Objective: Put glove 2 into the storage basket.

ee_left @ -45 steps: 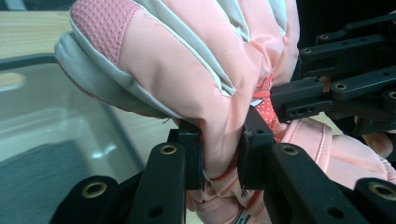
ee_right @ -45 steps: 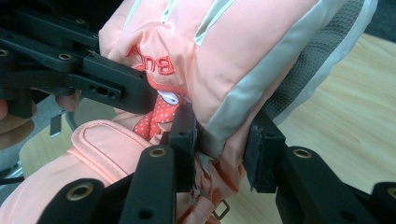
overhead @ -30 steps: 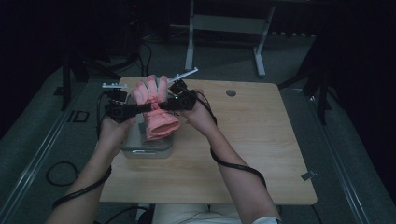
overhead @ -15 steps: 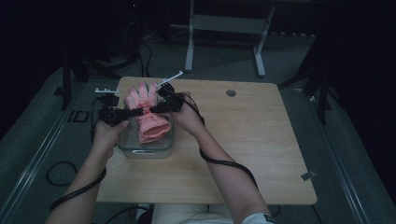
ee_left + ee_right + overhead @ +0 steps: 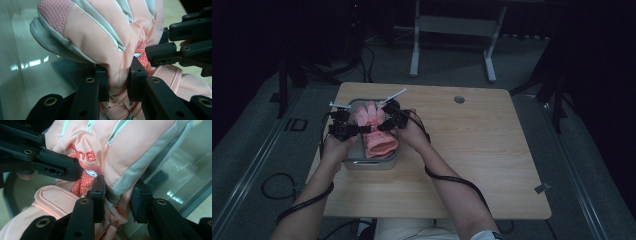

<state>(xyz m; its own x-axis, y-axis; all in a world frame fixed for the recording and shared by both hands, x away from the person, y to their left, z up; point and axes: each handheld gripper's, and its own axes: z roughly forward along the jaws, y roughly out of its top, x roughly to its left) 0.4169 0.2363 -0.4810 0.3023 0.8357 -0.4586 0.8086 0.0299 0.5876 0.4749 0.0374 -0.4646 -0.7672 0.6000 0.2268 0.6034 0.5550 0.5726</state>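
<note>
The left gripper [image 5: 117, 82] pinches the pink glove [image 5: 374, 127] at one side of its wrist band; the right gripper [image 5: 117, 200] clamps the opposite side, so the glove hangs stretched between them, seemingly for lowering flat into the grey bin [image 5: 357, 162]. That bin sits near the table's [image 5: 492, 150] left edge, towards the far-left corner. Red embroidered lettering on the glove reads partly "ng"; the rest is hidden.
</note>
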